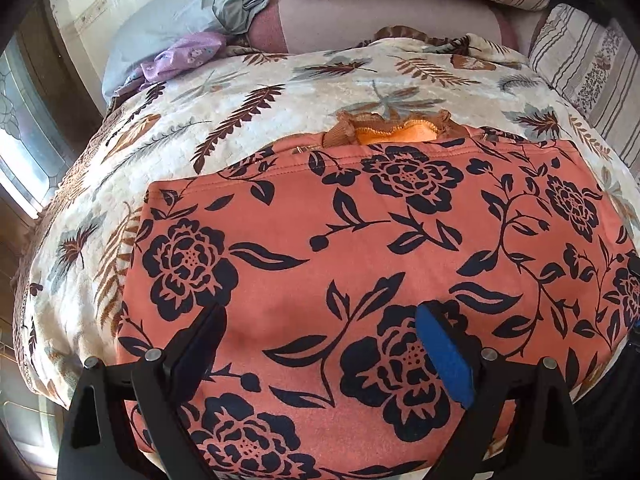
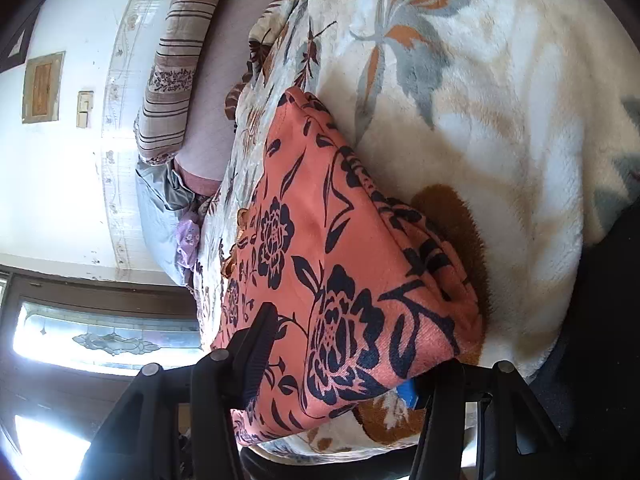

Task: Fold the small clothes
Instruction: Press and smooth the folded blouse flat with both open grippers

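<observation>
On the bed blanket lies our orange flowered cloth, already folded into a thick, neat block. Its collar peeks out at 12 o'clock in the left view. We hold our left gripper above it with fingers wide and empty. Our right gripper has its fingers around the cloth's near corner; we cannot tell if they pinch. Maybe one fold is left.

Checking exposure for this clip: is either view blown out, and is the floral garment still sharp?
Left wrist view: even light, the orange floral garment sharp, only the window at the left edge bright. Right wrist view: window and wall blown out, garment still readable, fisheye bending the blanket.
</observation>
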Tool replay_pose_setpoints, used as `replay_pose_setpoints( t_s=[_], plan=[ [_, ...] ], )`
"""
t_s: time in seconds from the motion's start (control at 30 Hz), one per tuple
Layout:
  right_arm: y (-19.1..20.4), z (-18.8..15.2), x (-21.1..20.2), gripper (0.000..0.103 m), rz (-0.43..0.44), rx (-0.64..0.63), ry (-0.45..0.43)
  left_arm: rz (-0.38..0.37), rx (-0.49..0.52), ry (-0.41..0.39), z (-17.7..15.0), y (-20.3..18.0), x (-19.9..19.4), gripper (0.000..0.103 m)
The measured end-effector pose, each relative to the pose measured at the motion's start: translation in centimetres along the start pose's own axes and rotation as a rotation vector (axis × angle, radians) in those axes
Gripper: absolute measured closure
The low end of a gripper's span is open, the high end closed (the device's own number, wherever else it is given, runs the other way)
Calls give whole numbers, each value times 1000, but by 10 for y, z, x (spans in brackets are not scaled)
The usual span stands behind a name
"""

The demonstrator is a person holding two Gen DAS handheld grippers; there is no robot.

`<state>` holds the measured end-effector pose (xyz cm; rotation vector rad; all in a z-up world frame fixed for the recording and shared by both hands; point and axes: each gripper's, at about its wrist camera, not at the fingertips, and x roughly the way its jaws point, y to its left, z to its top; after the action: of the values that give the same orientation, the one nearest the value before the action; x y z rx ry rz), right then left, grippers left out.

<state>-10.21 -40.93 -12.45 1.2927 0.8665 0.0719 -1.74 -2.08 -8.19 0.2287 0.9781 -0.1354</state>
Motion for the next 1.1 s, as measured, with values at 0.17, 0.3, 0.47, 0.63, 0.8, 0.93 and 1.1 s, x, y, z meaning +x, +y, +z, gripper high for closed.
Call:
replay_pose_setpoints(
  t_s=[0.17, 0.3, 0.47, 0.63, 0.8, 0.93, 1.1],
  plan=[
    [0, 1, 2, 48, -4, 12, 2, -14, -21, 14, -1, 7, 5, 8],
    [-1, 1, 4, 48, -8, 14, 5, -16, -29, 13, -2, 7, 5, 8],
    [-2, 4, 6, 48, -2, 32, 7, -13, -24, 10, -1, 6, 6, 8],
    [-5, 5, 6, 48, 4, 42, 9, -14, -25, 11, -2, 6, 7, 8],
    [-3, 4, 6, 48, -1, 32, 8, -16, -27, 12, -2, 6, 9, 8],
    [-1, 4, 7, 48, -7, 20, 7, -18, -31, 14, -2, 6, 10, 8],
    [0, 2, 7, 48, -7, 19, 5, -17, -32, 14, -3, 6, 10, 8]
  ],
)
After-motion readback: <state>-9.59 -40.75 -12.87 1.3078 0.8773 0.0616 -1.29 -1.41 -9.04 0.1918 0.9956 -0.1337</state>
